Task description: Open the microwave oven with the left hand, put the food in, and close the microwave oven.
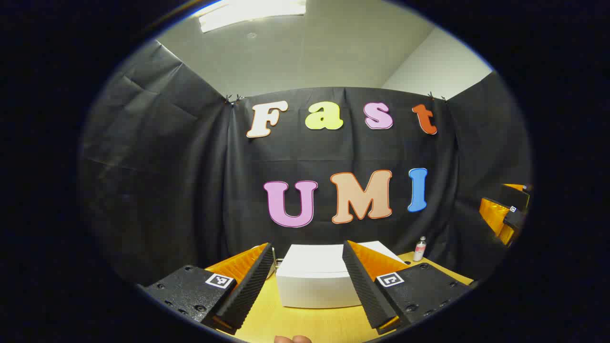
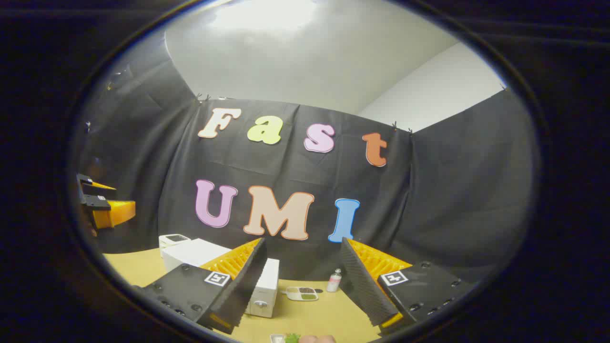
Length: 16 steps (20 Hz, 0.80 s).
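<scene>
On the table, toward its back:
Microwave oven: a white box on the yellow table, its door shut; in the right gripper view it sits left of centre, knobs facing forward.
Food: a small white tray with dark and green portions lies on the table just right of the microwave oven; more green food shows at the bottom edge.
Bottle: a small one stands upright near the back wall, right of the microwave oven, near the tray.
Left tongs: spread wide, holding nothing, raised above the table, with the microwave oven between the 2 fingers.
Right tongs: spread wide, holding nothing, raised above the table.
Other device: a small white one behind the microwave oven.
</scene>
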Available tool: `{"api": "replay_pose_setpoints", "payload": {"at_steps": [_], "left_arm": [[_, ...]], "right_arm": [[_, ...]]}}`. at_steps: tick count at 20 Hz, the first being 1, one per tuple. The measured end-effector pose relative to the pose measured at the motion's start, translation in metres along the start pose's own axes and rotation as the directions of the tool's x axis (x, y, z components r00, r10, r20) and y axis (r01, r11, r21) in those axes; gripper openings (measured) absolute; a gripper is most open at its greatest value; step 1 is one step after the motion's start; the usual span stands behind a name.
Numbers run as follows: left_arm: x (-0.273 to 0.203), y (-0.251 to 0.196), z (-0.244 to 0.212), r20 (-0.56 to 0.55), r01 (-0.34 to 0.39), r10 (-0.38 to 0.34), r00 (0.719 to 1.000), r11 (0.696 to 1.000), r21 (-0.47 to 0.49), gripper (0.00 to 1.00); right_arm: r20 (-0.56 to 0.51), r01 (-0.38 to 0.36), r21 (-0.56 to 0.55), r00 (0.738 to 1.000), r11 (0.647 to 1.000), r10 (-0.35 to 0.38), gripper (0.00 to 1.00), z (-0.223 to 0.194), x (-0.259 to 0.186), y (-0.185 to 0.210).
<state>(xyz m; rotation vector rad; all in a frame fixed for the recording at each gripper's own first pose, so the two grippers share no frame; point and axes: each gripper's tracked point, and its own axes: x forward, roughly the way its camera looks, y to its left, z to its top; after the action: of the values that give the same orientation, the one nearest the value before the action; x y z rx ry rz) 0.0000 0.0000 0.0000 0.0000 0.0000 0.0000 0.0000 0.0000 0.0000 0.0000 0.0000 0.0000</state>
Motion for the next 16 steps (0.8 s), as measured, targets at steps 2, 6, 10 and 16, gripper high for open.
{"api": "replay_pose_setpoints", "payload": {"at_steps": [2,6,10,16], "left_arm": [[-0.003,-0.012,-0.001,-0.002,0.021,-0.021,1.0,1.0,-0.015,0.94],[-0.002,-0.031,-0.005,-0.011,0.031,-0.032,0.999,0.999,-0.044,0.94],[-0.001,-0.039,-0.018,-0.037,-0.012,0.01,0.999,0.999,-0.047,0.93],[0.004,-0.05,-0.024,-0.045,-0.018,0.018,0.999,1.0,0.005,0.94]], "right_arm": [[-0.006,0.013,0.005,1.0,1.0,-0.013,0.99,0.0,0.0,-0.007],[-0.006,0.018,0.007,1.0,1.0,-0.017,0.97,-0.004,0.006,-0.026],[-0.035,-0.016,0.01,0.999,1.0,0.017,0.97,-0.024,0.017,-0.032],[-0.036,-0.031,0.024,0.999,0.999,0.031,0.97,-0.034,0.032,-0.038]]}}
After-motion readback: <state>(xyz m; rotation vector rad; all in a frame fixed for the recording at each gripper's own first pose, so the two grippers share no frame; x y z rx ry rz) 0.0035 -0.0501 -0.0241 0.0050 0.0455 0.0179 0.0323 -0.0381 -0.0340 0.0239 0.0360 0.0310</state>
